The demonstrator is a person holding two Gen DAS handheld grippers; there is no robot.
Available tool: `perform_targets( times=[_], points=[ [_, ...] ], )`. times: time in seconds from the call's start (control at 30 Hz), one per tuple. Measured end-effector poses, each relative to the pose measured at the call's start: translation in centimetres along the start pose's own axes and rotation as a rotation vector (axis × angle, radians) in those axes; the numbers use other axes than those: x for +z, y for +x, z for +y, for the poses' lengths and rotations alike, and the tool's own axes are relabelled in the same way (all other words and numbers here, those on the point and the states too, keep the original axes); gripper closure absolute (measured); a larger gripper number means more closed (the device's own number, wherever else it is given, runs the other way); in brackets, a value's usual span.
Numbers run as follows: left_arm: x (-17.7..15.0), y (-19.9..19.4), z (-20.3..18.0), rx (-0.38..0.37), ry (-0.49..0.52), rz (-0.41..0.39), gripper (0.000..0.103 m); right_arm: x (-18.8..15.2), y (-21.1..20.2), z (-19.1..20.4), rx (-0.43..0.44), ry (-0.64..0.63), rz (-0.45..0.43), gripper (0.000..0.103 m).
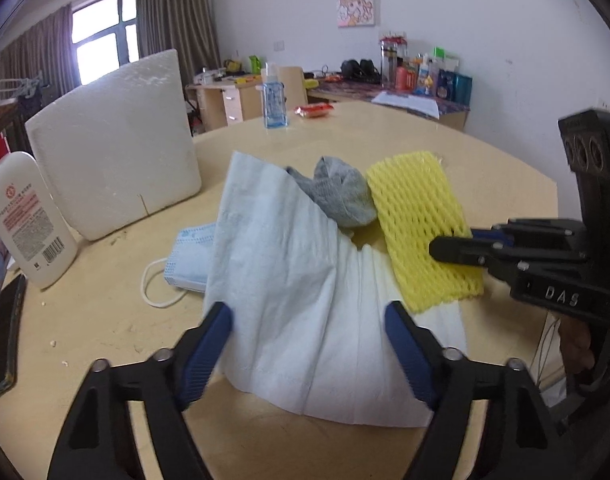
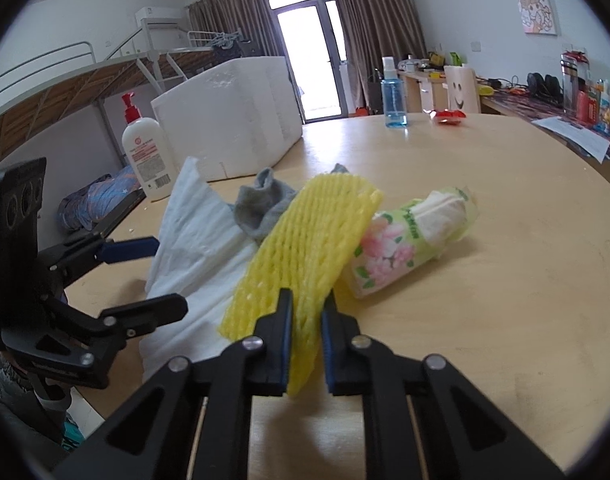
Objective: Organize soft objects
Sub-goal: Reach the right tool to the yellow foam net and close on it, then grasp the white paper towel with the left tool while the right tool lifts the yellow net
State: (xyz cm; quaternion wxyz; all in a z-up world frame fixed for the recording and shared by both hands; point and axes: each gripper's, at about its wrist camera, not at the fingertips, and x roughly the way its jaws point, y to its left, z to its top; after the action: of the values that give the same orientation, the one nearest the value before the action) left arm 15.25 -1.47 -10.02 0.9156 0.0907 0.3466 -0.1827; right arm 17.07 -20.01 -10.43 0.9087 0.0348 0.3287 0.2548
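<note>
The right gripper has its jaws pinching the near edge of the yellow foam fruit net, which stands tilted up off the desk and leans against a flowered tissue pack. The left gripper holds its jaws spread either side of a pale blue paper towel that rises in a loose peak; the pads do not appear to press it.

A grey sock lies crumpled behind the towel, just beside the net. A folded face mask sits partly under the towel's left edge. A white foam box stands at the far left of the desk, near a lotion bottle.

Judgement: the step in hand is the pick-up of the net, with the towel lined up as the left hand's item. The box is the likely receptacle, though nothing in view confirms it.

The next move calls for lifting the net clear without dragging the sock or tipping the tissue pack. The left jaws need to gather the towel low enough to hold more than a single fold.
</note>
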Motion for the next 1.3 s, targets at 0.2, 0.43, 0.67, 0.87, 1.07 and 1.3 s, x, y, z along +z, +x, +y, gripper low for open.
perform_targets(
  times=[0.2, 0.43, 0.67, 0.87, 1.07, 1.3],
  points=[
    [-0.2, 0.7, -0.7, 0.015, 0.035, 0.041, 0.051, -0.1, 0.1, -0.3, 0.004, 0.010, 0.001, 0.087],
    [-0.2, 0.7, -1.0, -0.008, 0.061, 0.067, 0.071, -0.1, 0.0, -0.3, 0.003, 0.012, -0.007, 0.087],
    [-0.4, 0.5, -1.2, -0.020, 0.069, 0.076, 0.094, -0.1, -0.7, -0.3, 0.005, 0.012, -0.028, 0.087],
    [-0.1, -1.5, -1.5, -0.029, 0.074, 0.006, 0.094, 0.3, -1.7, -0.5, -0.006, 0.020, -0.059, 0.087],
    [0.6, -3.6, -1.1, -0.005, 0.050, -0.052, 0.094, 0.9, -3.3, -0.2, -0.010, 0.014, -0.110, 0.087],
    [0.8, -6.4, -1.0, 0.025, 0.035, -0.129, 0.094, 1.3, -5.2, 0.8, -0.010, -0.008, -0.158, 0.087]
  ],
)
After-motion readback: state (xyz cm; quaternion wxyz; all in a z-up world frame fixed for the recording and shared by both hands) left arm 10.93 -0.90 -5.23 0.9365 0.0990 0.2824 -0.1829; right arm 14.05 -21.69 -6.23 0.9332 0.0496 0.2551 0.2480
